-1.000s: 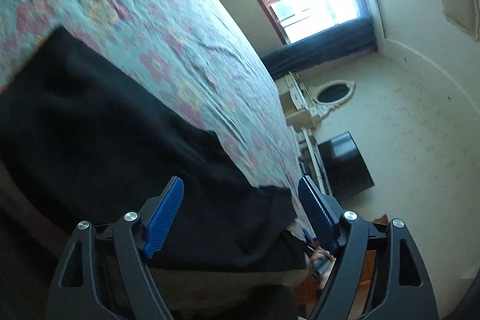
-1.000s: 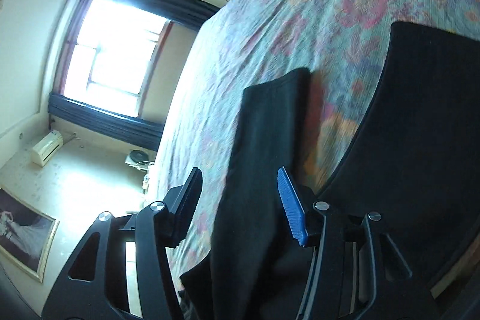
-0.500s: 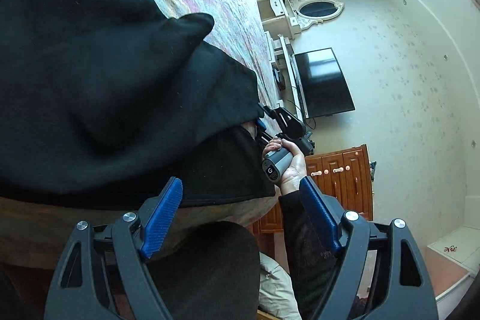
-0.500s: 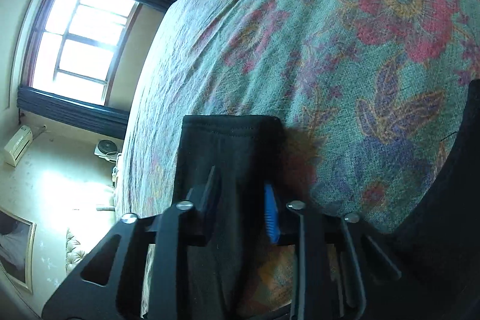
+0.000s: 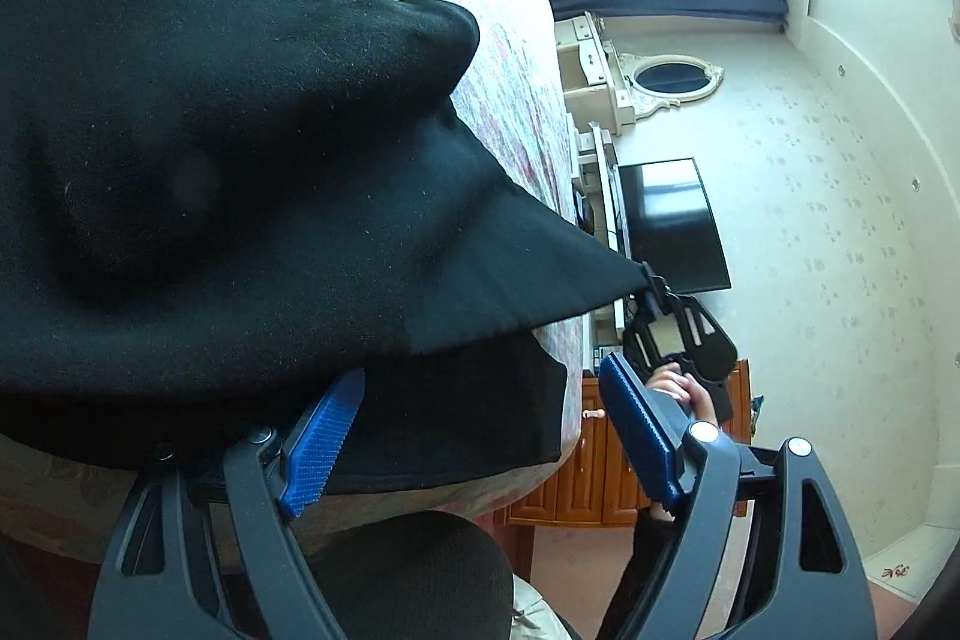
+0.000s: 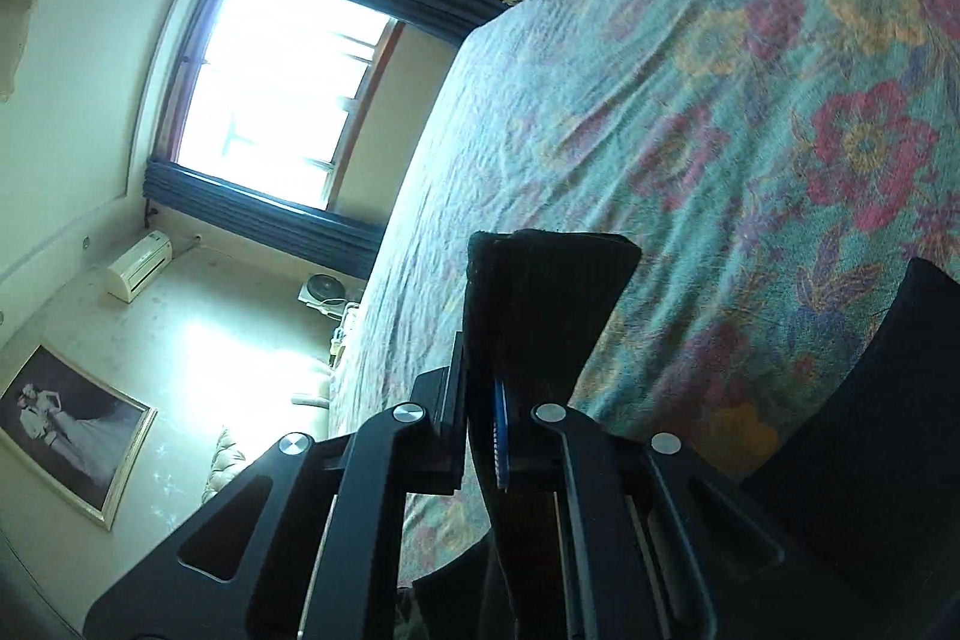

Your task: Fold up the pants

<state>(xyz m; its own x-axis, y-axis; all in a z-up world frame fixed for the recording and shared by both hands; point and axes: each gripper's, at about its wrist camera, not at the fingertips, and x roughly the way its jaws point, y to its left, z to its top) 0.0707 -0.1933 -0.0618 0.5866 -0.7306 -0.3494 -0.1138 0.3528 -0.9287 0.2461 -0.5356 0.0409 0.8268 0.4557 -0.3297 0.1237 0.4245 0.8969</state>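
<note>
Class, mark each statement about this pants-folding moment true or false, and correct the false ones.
1. The right gripper is shut on the black pants. True.
2. The left gripper has its jaws closed on cloth. False: its jaws stand open, the pants beside one blue pad only.
3. The bedspread has a floral pattern. True.
4. The pants are light grey. False: they are black.
5. A dark television shows in the left wrist view. True.
6. The window is fully covered by curtains. False: bright light comes through it, with dark fabric only along its edges.
</note>
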